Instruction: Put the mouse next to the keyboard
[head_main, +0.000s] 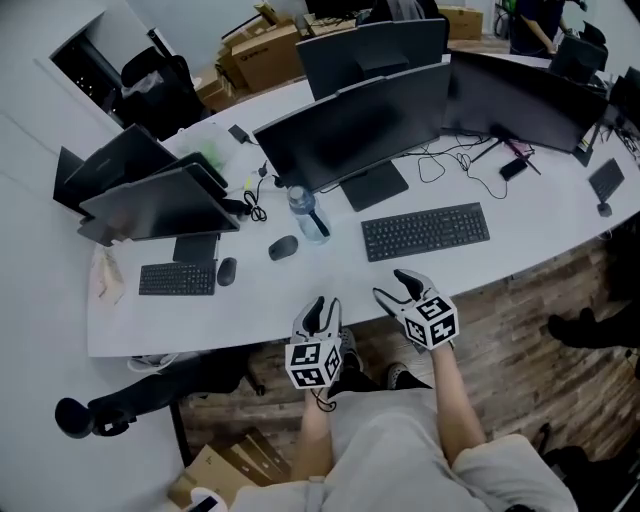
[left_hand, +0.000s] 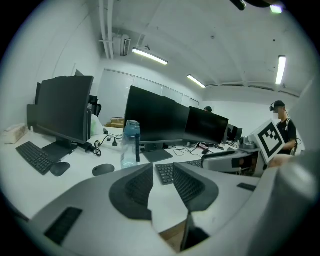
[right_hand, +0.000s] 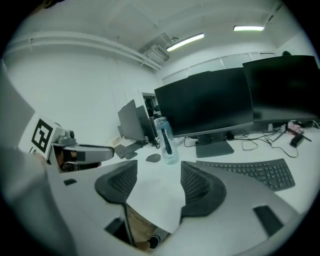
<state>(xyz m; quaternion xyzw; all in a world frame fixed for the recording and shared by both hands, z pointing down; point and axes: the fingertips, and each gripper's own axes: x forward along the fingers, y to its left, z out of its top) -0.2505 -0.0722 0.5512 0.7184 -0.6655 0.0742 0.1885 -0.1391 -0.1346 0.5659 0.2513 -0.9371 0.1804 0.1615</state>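
While the left tongs (head_main: 325, 308) and right tongs (head_main: 395, 285) gape empty, the mouse (head_main: 283, 247) lies beside the bottle (head_main: 308, 215)

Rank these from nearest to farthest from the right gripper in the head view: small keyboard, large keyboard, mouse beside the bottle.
From the right gripper:
1. Large keyboard, just ahead, right of centre.
2. Mouse, mid-desk, beside the bottle.
3. Small keyboard, far left of the desk.

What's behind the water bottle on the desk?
Right behind the water bottle stands the large dark monitor, with its stand base just to the bottle's right. The monitor's screen covers the desk surface behind it, so nothing there can be seen.
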